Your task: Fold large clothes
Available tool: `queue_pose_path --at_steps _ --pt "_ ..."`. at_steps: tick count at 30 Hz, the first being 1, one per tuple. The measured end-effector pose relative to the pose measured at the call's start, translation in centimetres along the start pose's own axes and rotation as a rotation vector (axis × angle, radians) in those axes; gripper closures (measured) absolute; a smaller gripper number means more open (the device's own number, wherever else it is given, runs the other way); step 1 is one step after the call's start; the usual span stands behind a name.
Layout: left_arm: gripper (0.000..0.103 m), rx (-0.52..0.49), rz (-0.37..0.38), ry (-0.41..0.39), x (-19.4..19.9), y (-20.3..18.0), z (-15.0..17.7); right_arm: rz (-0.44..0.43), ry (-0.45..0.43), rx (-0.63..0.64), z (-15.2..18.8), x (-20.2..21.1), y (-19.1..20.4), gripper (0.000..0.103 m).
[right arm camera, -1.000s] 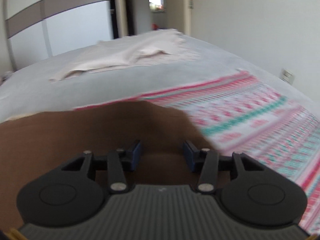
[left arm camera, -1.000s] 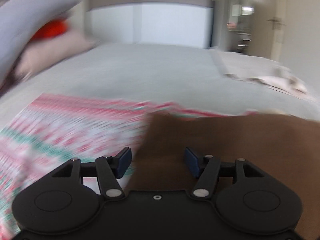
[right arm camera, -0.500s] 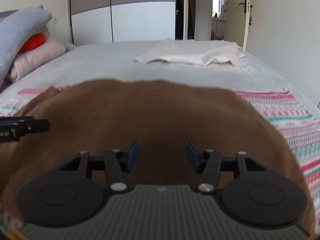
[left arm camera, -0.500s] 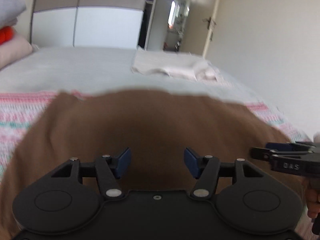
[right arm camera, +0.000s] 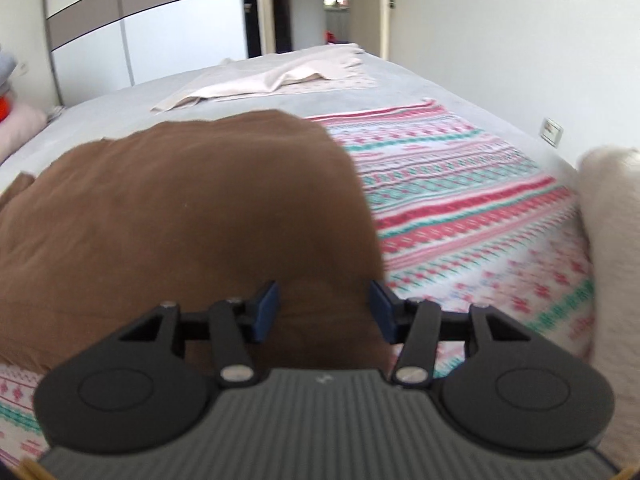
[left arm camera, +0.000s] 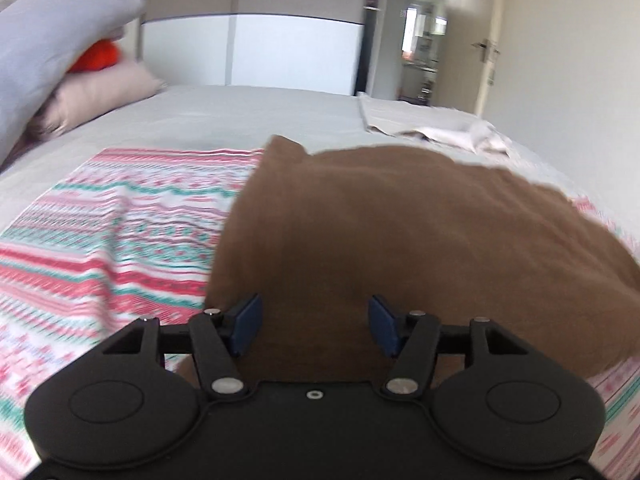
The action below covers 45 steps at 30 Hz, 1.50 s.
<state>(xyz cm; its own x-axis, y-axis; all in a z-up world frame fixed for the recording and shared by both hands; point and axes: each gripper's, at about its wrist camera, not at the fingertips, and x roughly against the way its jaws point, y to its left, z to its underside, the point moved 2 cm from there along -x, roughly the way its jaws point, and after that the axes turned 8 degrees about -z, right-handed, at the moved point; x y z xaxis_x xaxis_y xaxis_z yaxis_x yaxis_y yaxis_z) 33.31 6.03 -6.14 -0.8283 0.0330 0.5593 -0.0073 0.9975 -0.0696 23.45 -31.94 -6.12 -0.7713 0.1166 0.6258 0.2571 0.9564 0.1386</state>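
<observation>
Filling the lower middle of both wrist views, the brown garment (left arm camera: 420,240) lies bunched on the bed, and much of it is hidden: its near edge disappears behind each gripper body, so how the fabric lies beneath them cannot be seen. In the left wrist view its right side blurs toward the picture's edge; in the right wrist view its left side (right arm camera: 168,216) runs off in the same way.

Left gripper (left arm camera: 315,324) has its blue pads spread wide, brown cloth showing between them but not pinched. Right gripper (right arm camera: 324,312) is likewise spread, its pads apart over the garment's near right corner, grasping nothing.

Under the garment lies a striped blanket (left arm camera: 120,232) in pink, red and teal, smeared by motion blur, on the grey bedsheet (left arm camera: 240,116). Farther back, well apart from the garment, a crumpled cream cloth (right arm camera: 272,76) rests on the sheet. Pillows (left arm camera: 52,40) are stacked at the left edge, a red item (left arm camera: 98,56) wedged between them and mostly covered. A white fuzzy shape (right arm camera: 612,248) at the right edge of the right wrist view is cut off and cannot be identified. A wardrobe (left arm camera: 260,40) and an open doorway (left arm camera: 424,52) stand behind the bed.
</observation>
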Motion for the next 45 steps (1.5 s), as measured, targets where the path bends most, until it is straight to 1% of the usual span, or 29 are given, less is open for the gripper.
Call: queue_pose_path --at_steps 1,2,4,6,8,9,11,13,15,17,20,23,25,28,30,33,35,36,37,38,39,40,41,42,43,44,45 --pt "0.044 0.042 0.002 0.009 0.8 0.4 -0.4 0.001 0.000 -0.018 -0.2 0.7 0.0 0.051" --pt "0.041 0.090 0.011 0.024 1.7 0.9 -0.6 -0.024 -0.001 -0.035 -0.2 1.3 0.0 0.051" --pt "0.021 0.204 0.046 0.068 2.8 1.8 -1.1 -0.088 -0.004 -0.057 -0.6 2.7 0.4 0.050" --pt "0.013 0.323 0.105 0.121 3.5 2.5 -1.1 -0.116 -0.006 -0.038 -1.2 3.8 1.4 0.045" --pt "0.011 0.405 0.144 0.189 3.8 2.7 -1.0 -0.134 -0.008 0.010 -1.6 4.7 2.8 0.035" --pt "0.010 0.444 0.154 0.212 4.1 2.7 -0.7 -0.139 -0.012 0.034 -1.7 5.0 3.5 0.033" --pt "0.005 0.518 0.154 0.237 4.5 2.9 0.1 -0.143 -0.032 0.054 -1.6 5.4 4.7 0.022" --pt "0.004 0.553 0.159 0.270 4.4 2.8 1.0 -0.166 -0.055 0.034 -0.9 5.6 5.3 0.017" --pt "0.004 0.591 0.191 0.291 3.9 2.7 2.3 -0.203 -0.066 0.010 0.2 5.4 5.9 0.016" --pt "0.004 0.649 0.233 0.290 3.2 2.8 3.8 -0.223 -0.051 0.027 1.1 4.8 6.6 0.016" --pt "0.004 0.743 0.245 0.297 1.8 3.0 5.4 -0.217 -0.069 0.038 1.7 4.0 7.5 0.016" --pt "0.006 0.781 0.285 0.235 1.3 2.9 5.7 -0.250 -0.077 0.020 1.9 3.3 8.3 0.016" --pt "0.006 0.817 0.291 0.213 0.7 2.8 5.8 -0.259 -0.085 0.022 2.1 2.9 8.9 0.016" --pt "0.006 0.830 0.276 0.167 -0.1 2.3 5.6 -0.278 -0.091 0.034 2.3 2.5 9.8 0.016" --pt "0.006 0.818 0.248 0.137 -0.5 1.7 5.3 -0.298 -0.107 0.034 2.5 2.3 10.3 0.016" --pt "0.007 0.858 0.192 0.085 -0.8 1.3 5.2 -0.326 -0.136 0.038 2.5 2.3 11.2 0.016" --pt "0.008 0.861 0.134 0.058 -0.8 0.9 5.1 -0.339 -0.161 0.042 2.4 2.3 11.9 0.016" --pt "0.011 0.861 0.102 0.040 -0.8 0.7 5.0 -0.343 -0.172 0.044 2.3 2.3 12.2 0.016" --pt "0.017 0.860 0.065 0.021 -0.8 0.4 5.0 -0.343 -0.186 0.044 2.3 2.3 12.6 0.017" --pt "0.021 0.856 0.022 0.005 -0.8 0.2 5.1 -0.345 -0.200 0.043 2.2 2.3 12.9 0.019" --pt "0.029 0.853 -0.019 -0.012 -0.8 0.0 5.2 -0.347 -0.210 0.041 2.2 2.3 13.4 0.021" --pt "0.039 0.846 -0.053 -0.025 -0.9 -0.1 5.2 -0.351 -0.219 0.038 2.1 2.3 13.7 0.026" --pt "0.043 0.840 -0.082 -0.036 -1.1 -0.2 5.4 -0.359 -0.227 0.034 2.1 2.3 14.0 0.033" --pt "0.046 0.840 -0.091 -0.051 -1.2 -0.2 5.6 -0.372 -0.231 0.031 2.2 2.3 14.3 0.035" --pt "0.051 0.837 -0.097 -0.063 -1.2 -0.2 5.8 -0.391 -0.234 0.034 2.2 2.2 14.6 0.042" --pt "0.054 0.829 -0.104 -0.072 -1.3 -0.2 5.8 -0.410 -0.236 0.040 2.3 2.2 15.1 0.051" --pt "0.060 0.823 -0.106 -0.085 -1.5 -0.4 5.7 -0.432 -0.229 0.050 2.4 2.0 15.4 0.054"
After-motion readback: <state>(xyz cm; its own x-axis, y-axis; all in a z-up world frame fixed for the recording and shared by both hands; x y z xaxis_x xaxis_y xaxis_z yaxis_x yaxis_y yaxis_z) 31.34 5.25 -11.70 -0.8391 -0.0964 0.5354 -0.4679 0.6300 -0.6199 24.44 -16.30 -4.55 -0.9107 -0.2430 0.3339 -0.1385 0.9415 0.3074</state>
